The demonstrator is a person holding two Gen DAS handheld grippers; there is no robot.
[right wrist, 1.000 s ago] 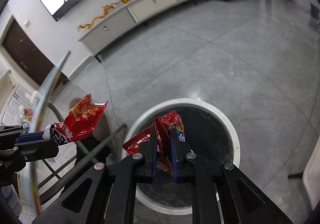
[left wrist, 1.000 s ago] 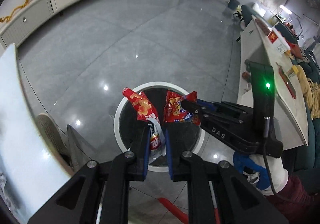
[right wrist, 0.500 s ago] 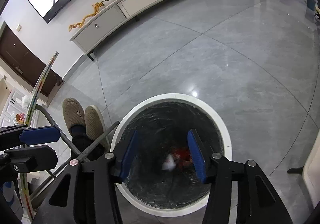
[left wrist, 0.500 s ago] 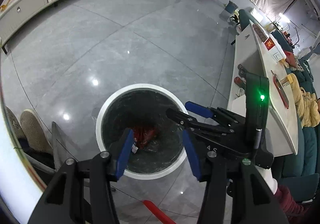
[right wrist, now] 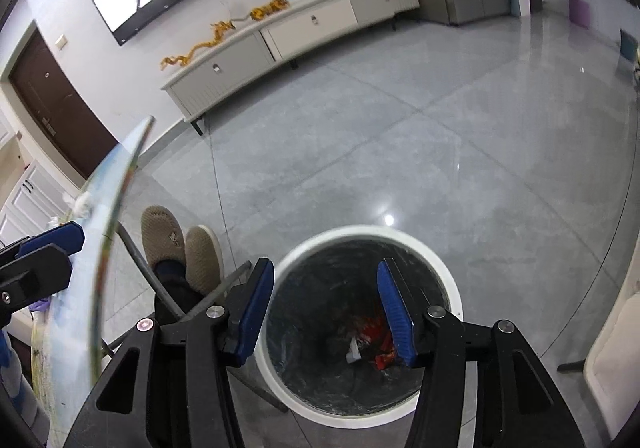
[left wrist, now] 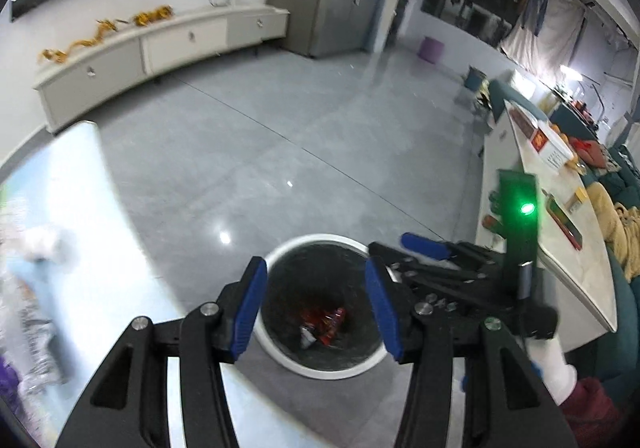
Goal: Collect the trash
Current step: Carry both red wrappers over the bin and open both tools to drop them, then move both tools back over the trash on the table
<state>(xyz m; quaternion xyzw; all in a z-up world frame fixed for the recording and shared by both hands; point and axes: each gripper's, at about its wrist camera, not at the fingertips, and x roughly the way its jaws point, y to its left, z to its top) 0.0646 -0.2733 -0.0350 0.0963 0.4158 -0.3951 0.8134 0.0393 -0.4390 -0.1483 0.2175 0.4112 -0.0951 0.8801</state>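
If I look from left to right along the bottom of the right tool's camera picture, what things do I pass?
Glass table edge → beige slippers → white-rimmed trash bin with red snack wrappers inside → pale furniture edge.

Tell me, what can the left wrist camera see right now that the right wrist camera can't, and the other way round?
Only the left wrist view shows the long white counter with boxes on it. Only the right wrist view shows the brown door and a pair of beige slippers. Both show the white-rimmed bin holding red snack wrappers, with the left gripper and right gripper open.
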